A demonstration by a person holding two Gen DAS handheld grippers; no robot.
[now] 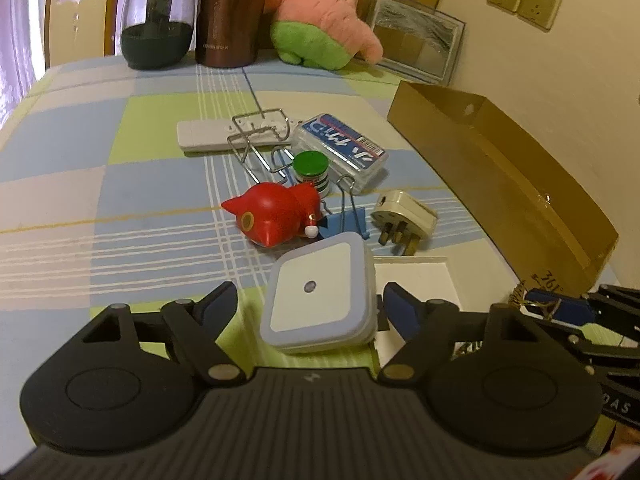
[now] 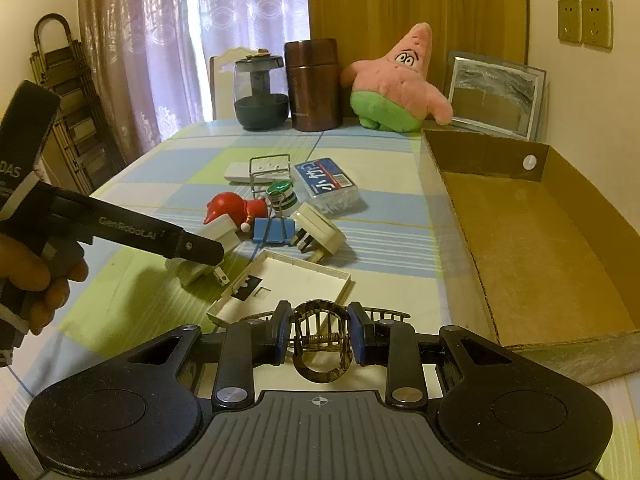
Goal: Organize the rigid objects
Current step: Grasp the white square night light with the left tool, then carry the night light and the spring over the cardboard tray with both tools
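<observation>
My left gripper [image 1: 310, 304] is open, its fingers either side of a square white night light [image 1: 320, 300] on the checked tablecloth; whether they touch it I cannot tell. It also shows in the right wrist view [image 2: 196, 250]. My right gripper [image 2: 319, 340] is shut on a tortoiseshell hair claw clip [image 2: 320, 344], held above the table near a white flat lid [image 2: 284, 280]. Ahead lie a red cat figure [image 1: 276, 212], a blue binder clip [image 1: 348, 220], a cream plug adapter [image 1: 404, 216], a green-capped bottle [image 1: 310, 170], a clear card box [image 1: 344, 146], a wire rack [image 1: 262, 136] and a white remote [image 1: 212, 136].
An open, empty cardboard box [image 2: 532, 240] stands at the right edge of the table. At the back are a dark glass jar [image 2: 260, 92], a brown flask [image 2: 314, 84], a pink star plush [image 2: 396, 84] and a framed picture [image 2: 496, 92]. A chair [image 1: 80, 12] stands behind.
</observation>
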